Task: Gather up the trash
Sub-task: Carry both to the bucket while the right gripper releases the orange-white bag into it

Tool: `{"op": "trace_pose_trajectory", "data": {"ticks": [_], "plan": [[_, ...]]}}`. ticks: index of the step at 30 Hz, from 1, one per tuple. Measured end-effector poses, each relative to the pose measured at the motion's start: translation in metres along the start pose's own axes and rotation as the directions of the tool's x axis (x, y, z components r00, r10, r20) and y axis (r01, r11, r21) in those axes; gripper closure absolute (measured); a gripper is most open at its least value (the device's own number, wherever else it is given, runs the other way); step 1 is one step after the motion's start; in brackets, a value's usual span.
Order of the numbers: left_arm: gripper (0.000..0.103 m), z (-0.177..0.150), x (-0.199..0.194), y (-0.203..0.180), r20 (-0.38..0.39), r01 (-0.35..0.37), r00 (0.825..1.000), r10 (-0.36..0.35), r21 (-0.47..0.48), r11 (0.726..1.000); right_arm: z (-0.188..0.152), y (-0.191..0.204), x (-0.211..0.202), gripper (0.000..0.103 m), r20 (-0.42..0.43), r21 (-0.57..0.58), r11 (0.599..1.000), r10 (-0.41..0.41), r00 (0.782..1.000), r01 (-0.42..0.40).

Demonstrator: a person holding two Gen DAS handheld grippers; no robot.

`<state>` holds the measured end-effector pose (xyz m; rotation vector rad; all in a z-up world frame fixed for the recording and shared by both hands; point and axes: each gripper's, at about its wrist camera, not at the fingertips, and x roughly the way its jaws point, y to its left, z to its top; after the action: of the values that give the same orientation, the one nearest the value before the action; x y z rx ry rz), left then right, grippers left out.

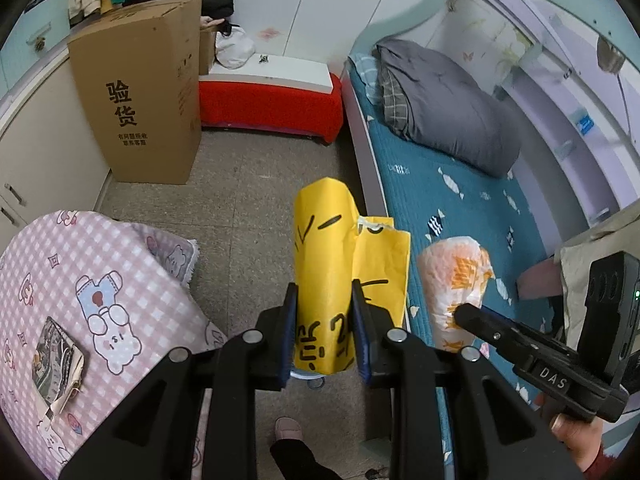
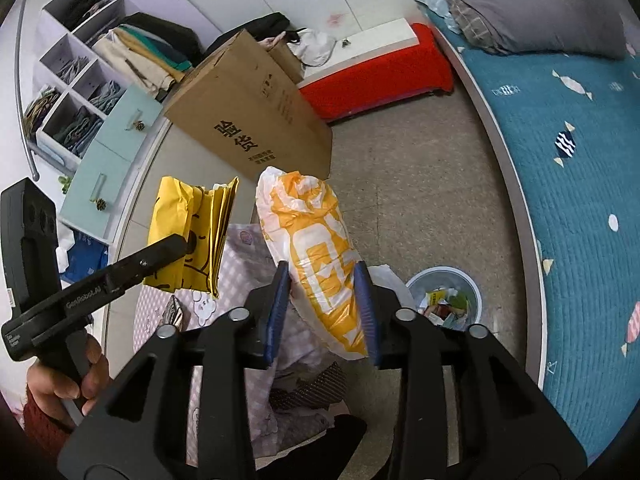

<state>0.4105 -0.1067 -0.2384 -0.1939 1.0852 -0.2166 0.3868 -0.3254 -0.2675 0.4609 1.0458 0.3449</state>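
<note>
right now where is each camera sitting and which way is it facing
Left wrist: sits on the left tool, looking along its fingers over the floor to the cardboard box; it grips the yellow paper bag; the right tool and hand show at right.
Right wrist: sits on the right tool, looking down at the floor and trash bin; it grips the orange-and-white plastic bag; the left tool and hand show at left.
Shared: both bags, box, bed.

Bedroom interior: speckled grey tiled floor (image 1: 256, 208); bed with teal candy-print cover (image 1: 452, 216) and grey folded duvet (image 1: 448, 108); red-draped bench (image 1: 272, 108); tall cardboard box (image 1: 140, 92); white butterfly-decal wardrobe doors (image 1: 256, 4); open cubby shelving (image 2: 76, 76) held folded clothes.
</note>
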Motion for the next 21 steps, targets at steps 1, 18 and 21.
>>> {"op": "trace_pose_trajectory", "data": {"ticks": [1, 18, 21], "plan": [[0.079, 0.0, 0.001, -0.001, -0.003, -0.004, 1.0, 0.004, 0.003, 1.0, 0.0, -0.004, 0.001, 0.05, 0.003, 0.012, 1.0, 0.002, 1.0, -0.003], [0.079, -0.006, 0.008, -0.032, -0.032, -0.025, 0.999, 0.028, 0.076, 0.997, 0.001, -0.018, -0.017, 0.04, 0.024, 0.042, 0.999, 0.017, 1.0, -0.018], [0.079, -0.006, 0.009, -0.038, -0.034, -0.02, 0.999, 0.023, 0.089, 0.996, 0.0, -0.02, -0.022, 0.04, 0.033, 0.049, 0.999, 0.016, 0.999, -0.017]]}}
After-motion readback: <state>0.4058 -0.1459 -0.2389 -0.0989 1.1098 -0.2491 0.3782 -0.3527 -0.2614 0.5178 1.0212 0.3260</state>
